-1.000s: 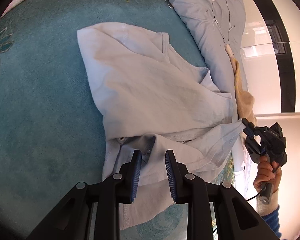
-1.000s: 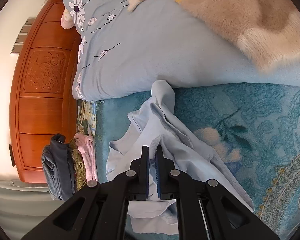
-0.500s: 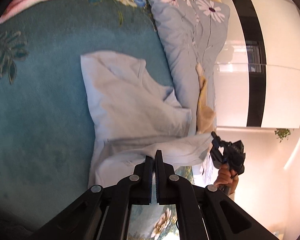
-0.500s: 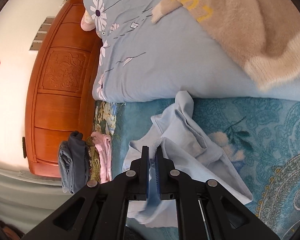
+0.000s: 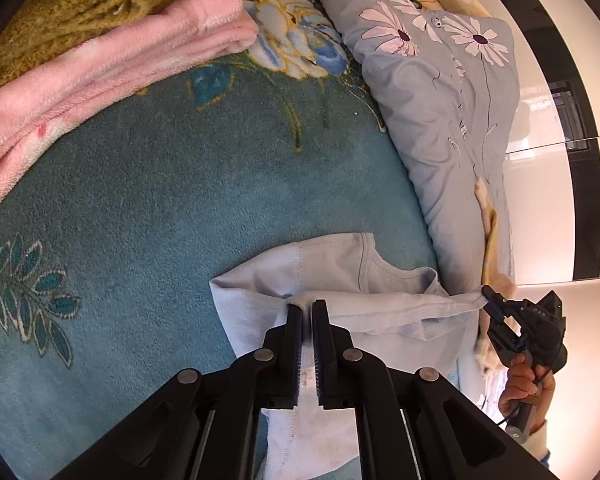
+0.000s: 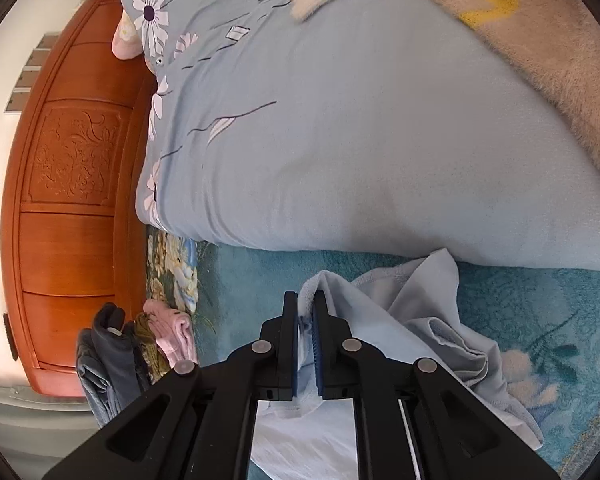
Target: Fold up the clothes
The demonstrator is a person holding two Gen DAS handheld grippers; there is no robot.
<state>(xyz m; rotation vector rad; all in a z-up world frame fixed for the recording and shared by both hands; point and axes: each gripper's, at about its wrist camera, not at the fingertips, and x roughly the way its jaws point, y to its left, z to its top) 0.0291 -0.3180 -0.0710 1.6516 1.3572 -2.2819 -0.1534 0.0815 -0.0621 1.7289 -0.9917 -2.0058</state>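
At the bottom of each wrist view, a hem of the pale blue shirt (image 5: 380,316) is held between black jaws. The left gripper (image 5: 307,312) has a fold of cloth in a narrow gap, and its jaws are opening, so the pads look about to let go; the right gripper (image 6: 306,304) is pinched nearly shut on its edge. The shirt lies on the teal blanket (image 5: 160,208), with the raised hem stretched taut between the two grippers and doubled over the collar end. For a clean fold, the hem should be laid level with the collar before both corners are let go, and the right side should be dropped together with the left. Farther off, the grey duvet (image 6: 360,140) and pink towel (image 5: 100,60) are clear of the work.

Compared with a second ago, the hem is carried across the body, and less of the shirt is seen spread flat.
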